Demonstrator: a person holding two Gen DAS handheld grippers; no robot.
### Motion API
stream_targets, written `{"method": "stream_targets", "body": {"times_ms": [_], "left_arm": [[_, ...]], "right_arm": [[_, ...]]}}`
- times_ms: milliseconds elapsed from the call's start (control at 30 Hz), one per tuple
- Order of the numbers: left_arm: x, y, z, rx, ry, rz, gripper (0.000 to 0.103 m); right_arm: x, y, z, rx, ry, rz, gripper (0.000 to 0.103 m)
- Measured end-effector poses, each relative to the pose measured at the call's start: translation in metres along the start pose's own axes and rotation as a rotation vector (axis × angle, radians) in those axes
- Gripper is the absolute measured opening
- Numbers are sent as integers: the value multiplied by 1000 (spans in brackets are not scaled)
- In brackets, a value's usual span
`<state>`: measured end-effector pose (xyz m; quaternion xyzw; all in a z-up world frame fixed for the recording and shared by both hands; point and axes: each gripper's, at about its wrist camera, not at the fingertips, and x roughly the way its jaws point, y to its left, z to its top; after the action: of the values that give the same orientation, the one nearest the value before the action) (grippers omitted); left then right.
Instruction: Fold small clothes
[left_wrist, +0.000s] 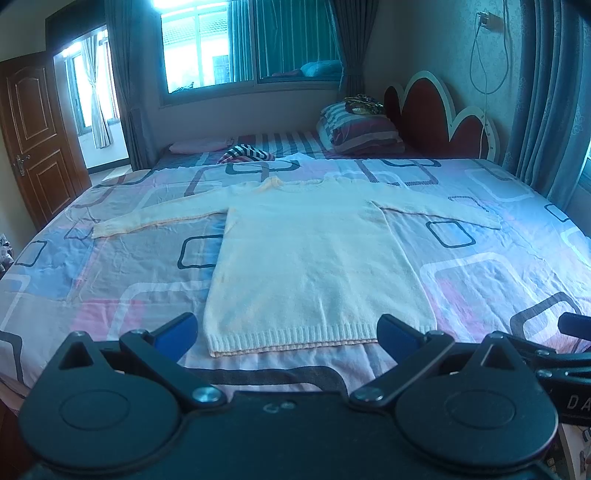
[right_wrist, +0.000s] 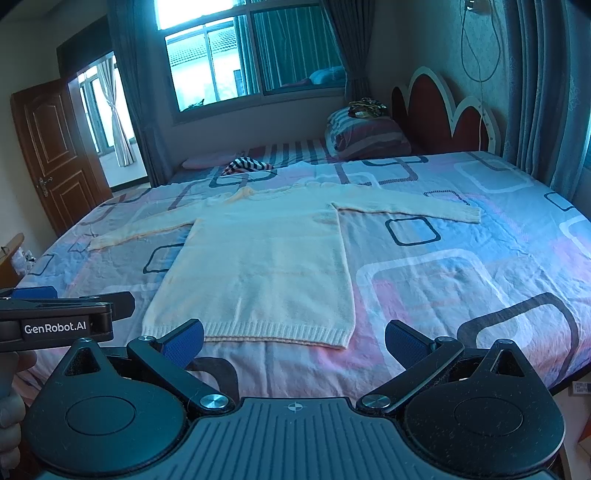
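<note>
A pale sweater (left_wrist: 317, 258) is spread flat on the bed (left_wrist: 498, 266) (sleeves outstretched). The left gripper (left_wrist: 288, 332) and right gripper (right_wrist: 294, 338) are held with fingers apart, seemingly just short of its hem.

The bed (left_wrist: 110, 266) carried a sweater (left_wrist: 314, 258) laid flat, sleeves spread, with pillows (left_wrist: 362, 129) at its head.

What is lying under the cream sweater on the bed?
The sweater lies flat, sleeves spread, directly on the patterned bedsheet, which shows all around it. Whatever lies beneath its body is covered, though no bulge shows.
</note>
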<state>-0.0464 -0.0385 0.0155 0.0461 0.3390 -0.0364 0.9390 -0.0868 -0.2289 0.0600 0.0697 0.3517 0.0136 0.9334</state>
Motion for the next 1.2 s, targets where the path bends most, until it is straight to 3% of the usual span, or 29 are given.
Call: {"method": "stream_targets", "body": {"times_ms": [1200], "left_arm": [[6,-2,1,-1,7,0,102]], "right_arm": [[12,-2,4,1,17,-11,103]]}}
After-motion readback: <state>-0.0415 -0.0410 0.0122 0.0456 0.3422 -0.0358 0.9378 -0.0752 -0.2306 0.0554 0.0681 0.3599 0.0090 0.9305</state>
